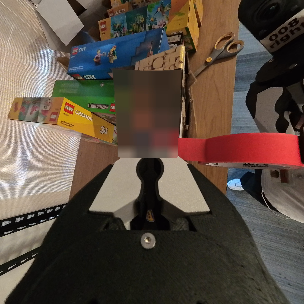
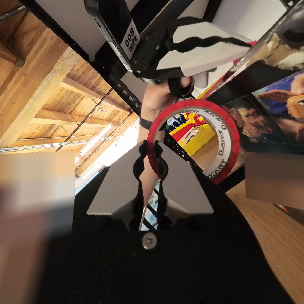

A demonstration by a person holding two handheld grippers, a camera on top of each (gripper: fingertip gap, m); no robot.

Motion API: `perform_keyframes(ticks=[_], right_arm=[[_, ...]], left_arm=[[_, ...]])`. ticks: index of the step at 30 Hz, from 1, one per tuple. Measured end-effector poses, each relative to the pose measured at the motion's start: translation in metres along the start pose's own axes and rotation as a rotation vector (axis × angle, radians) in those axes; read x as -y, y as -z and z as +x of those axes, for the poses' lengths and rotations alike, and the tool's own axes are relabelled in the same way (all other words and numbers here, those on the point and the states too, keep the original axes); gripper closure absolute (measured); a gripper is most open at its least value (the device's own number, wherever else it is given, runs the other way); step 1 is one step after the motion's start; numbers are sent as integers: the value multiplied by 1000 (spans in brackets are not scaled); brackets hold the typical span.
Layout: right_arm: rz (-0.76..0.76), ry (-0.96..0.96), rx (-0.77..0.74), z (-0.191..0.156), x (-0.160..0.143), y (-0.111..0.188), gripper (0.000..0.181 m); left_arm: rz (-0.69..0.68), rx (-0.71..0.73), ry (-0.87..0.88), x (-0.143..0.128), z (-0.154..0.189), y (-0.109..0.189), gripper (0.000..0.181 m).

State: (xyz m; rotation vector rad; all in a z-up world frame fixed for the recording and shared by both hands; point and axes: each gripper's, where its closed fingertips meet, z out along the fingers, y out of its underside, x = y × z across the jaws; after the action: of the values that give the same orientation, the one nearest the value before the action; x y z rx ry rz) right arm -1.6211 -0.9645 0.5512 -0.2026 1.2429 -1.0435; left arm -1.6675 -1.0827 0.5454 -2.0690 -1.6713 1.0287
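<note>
My left gripper (image 1: 148,164) is shut on the near edge of a dark toy box (image 1: 185,107) with a torn cardboard side; a blurred patch covers most of the box. A roll of red tape (image 1: 246,148) hangs just right of it, and a red strip runs from the roll to the box's lower right corner. My right gripper (image 2: 150,144) is shut on the rim of the tape roll (image 2: 233,131), held in the air. The left gripper (image 2: 245,42) shows above it, clamped on the edge of the box (image 2: 271,125). The right gripper (image 1: 289,130) shows above the roll.
Grey-and-yellow scissors (image 1: 220,51) lie on the wooden table (image 1: 213,107). Several toy boxes are stacked behind and to the left: blue (image 1: 115,54), green (image 1: 85,93), yellow (image 1: 65,115). A person's white shoe (image 1: 235,185) stands on grey carpet at right. Tip to tip, the grippers are about 12 cm apart.
</note>
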Motion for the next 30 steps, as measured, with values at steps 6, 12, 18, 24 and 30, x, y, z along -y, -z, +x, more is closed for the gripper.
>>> perform_keyframes(ticks=[6,12,18,24,30], right_arm=[[-2,-9,0,2,-1,0,174],[0,-30,14,3,-2,1,174],[1,-45,20,3,0,2,174],[-5,-40,13,3,0,0,174],[-9,-56,12,5,-1,0,174]], left_arm=[[37,57,-17,-1,0,-1,181],[45,156,-107,0,-1,0,181],[-30,253,-199,0,-1,-1,181],[-95,302,-268,0,-1,-2,181],[-81,308,-267,0,-1,-1,181]])
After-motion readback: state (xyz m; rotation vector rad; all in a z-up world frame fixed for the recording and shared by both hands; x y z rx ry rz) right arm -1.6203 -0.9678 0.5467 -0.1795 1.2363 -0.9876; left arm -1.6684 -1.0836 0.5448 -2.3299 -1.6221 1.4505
